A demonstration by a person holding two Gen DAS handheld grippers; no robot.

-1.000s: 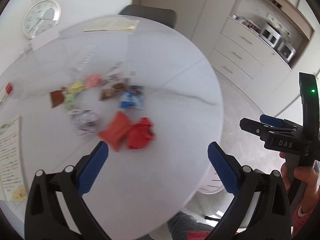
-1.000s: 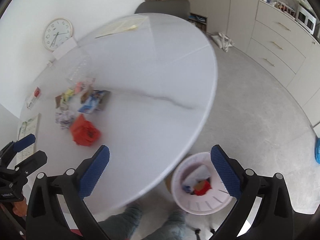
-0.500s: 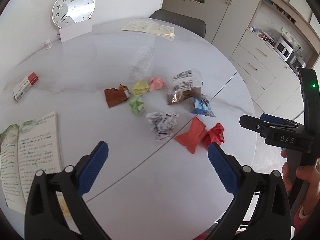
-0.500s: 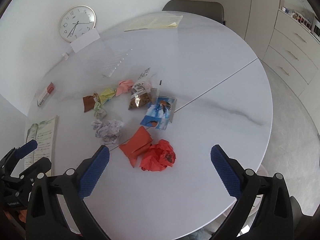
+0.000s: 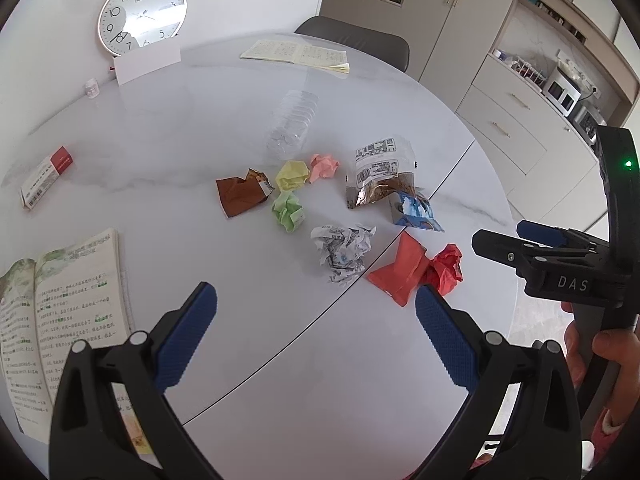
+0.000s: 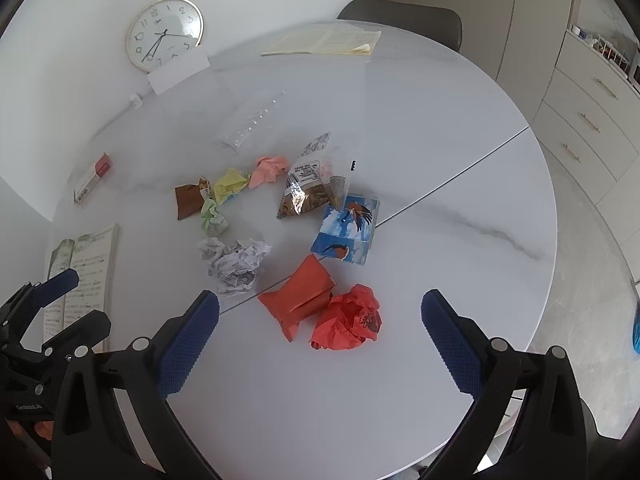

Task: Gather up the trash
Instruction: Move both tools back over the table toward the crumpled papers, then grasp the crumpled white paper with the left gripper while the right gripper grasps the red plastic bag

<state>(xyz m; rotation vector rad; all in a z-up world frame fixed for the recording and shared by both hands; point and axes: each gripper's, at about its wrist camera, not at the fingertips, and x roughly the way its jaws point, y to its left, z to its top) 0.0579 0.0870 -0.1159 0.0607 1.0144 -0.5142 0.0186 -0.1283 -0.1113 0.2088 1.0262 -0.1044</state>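
Swinging back from the floor side, both cameras now look squarely over the round white tabletop [image 6: 460, 152], where a second ago the view was blurred and a pink bin with scraps showed below the edge; that bin is out of sight now. Trash lies clustered near the middle: a crumpled red bag [image 6: 347, 323] touching a folded orange-red wrapper [image 6: 298, 300], a ball of printed white paper [image 6: 234, 264], a blue bird-print packet [image 6: 346, 230], a clear snack bag [image 6: 310, 186] with brown contents, a brown wrapper [image 6: 188, 202], and green [image 5: 287, 211], yellow [image 5: 293, 174] and pink [image 5: 324, 165] paper wads, with a clear plastic bottle [image 5: 294, 124] lying beyond. Both the left gripper [image 5: 316, 306] and the right gripper [image 6: 320, 312] hover above the near side with jaws spread wide, holding and touching nothing; the red bag sits between the right one's fingers in view.
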